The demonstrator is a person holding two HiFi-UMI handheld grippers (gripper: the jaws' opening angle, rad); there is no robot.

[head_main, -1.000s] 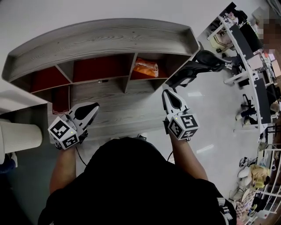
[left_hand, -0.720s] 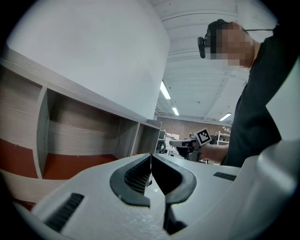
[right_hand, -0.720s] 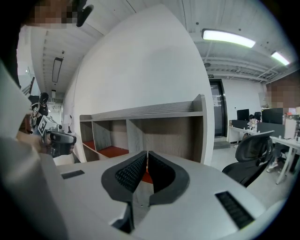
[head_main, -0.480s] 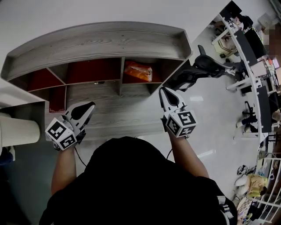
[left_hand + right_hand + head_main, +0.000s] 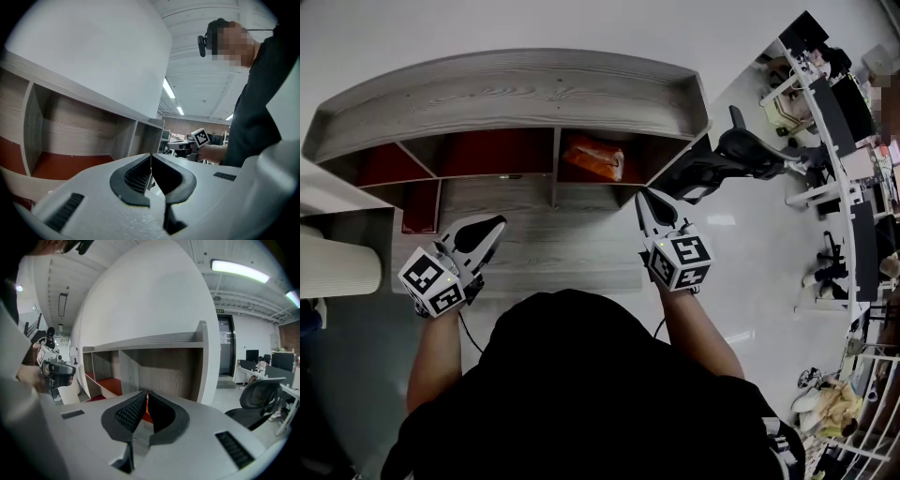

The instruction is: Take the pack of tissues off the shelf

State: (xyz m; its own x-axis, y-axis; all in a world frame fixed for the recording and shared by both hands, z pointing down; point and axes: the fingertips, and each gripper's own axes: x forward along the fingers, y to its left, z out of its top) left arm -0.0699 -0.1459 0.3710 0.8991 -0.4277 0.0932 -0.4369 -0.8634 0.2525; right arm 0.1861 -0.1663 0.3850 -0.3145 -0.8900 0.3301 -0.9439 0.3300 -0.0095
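Head view first: your left gripper (image 5: 492, 225) and right gripper (image 5: 645, 197) are both held out in front of you, level with each other and well apart, noses toward the shelf unit (image 5: 525, 94). Neither one touches it.

In the left gripper view, the left gripper (image 5: 150, 157) has its ribbed black pads pressed together at the tip with nothing between them. Same deal in the right gripper view: the right gripper (image 5: 146, 394) is closed tight and empty. The only "print" on either tool is the black-and-white square marker pattern on each cube (image 5: 680, 261), no words.

The pack of tissues (image 5: 595, 157) is an orange pack on the red floor of the compartment just right of the shelf's middle divider, straight beyond your right gripper. It's lying at a bit of a slant, clear of both grippers. Whatever's printed on it is too blurred to read.

The shelf itself is grey wood-grain with a raised lip round the top and red-floored compartments. It stands against a white wall.

A black office chair (image 5: 741, 155) sits just past the shelf's right end, with desks (image 5: 839, 103) further off. A white ribbed cylinder (image 5: 337, 267) stands at your far left. From the right gripper's camera you can see a green sign (image 5: 220, 311) over a doorway, too small to read.
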